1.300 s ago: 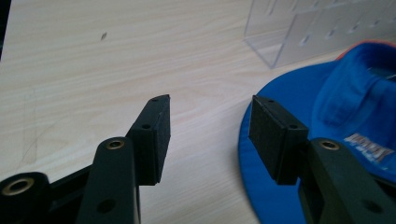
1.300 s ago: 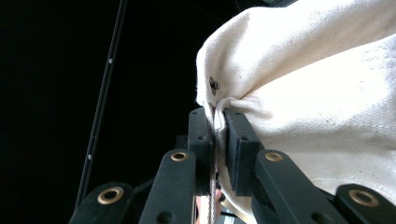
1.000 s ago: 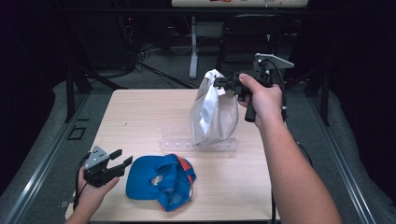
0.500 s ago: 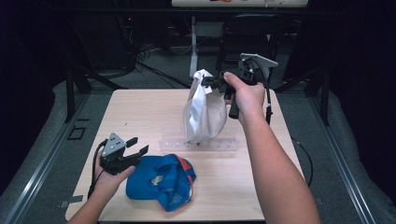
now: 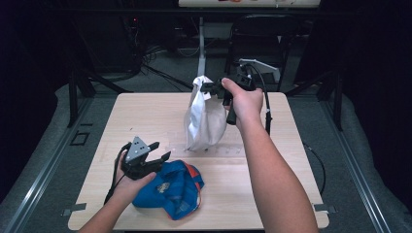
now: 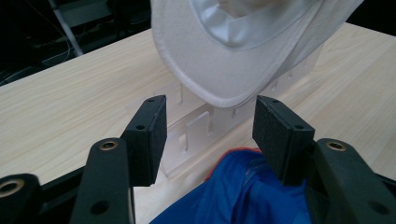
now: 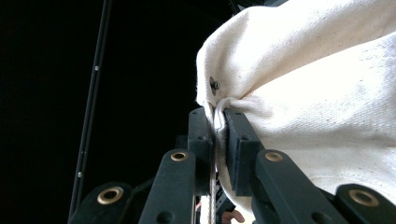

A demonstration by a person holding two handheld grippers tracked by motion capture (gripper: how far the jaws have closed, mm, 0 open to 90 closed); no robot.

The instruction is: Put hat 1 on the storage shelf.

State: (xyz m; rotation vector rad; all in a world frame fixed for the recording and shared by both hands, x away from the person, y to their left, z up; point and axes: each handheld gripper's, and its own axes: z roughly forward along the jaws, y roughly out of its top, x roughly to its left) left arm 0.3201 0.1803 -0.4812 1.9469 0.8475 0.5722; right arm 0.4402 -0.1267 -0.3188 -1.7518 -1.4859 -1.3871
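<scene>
A white cap (image 5: pixel 204 116) hangs by its upper edge over the middle of the table, and my right gripper (image 5: pixel 210 88) is shut on that edge. Up close, the cream fabric (image 7: pixel 327 93) is bunched between the right gripper's (image 7: pixel 219 140) pads. The cap's lower end hangs just above a clear plastic rack (image 5: pixel 218 150). A blue cap (image 5: pixel 170 189) with orange trim lies at the front of the table. My left gripper (image 5: pixel 160 151) hovers open above its left edge. In the left gripper view, the white brim (image 6: pixel 224 70) hangs beyond the open left gripper (image 6: pixel 210 126), with blue cloth (image 6: pixel 243 196) below.
The light wooden table (image 5: pixel 145 116) stands on a dark floor with metal rails along both sides. A chair (image 5: pixel 262 29) and loose cables sit behind the far edge. The clear rack (image 6: pixel 196 130) has small upright tabs.
My right hand has carried the white cap leftward and slightly lower toward the rack. My left gripper has moved up the picture and rightward, from the table's front left corner to the blue cap's edge.
</scene>
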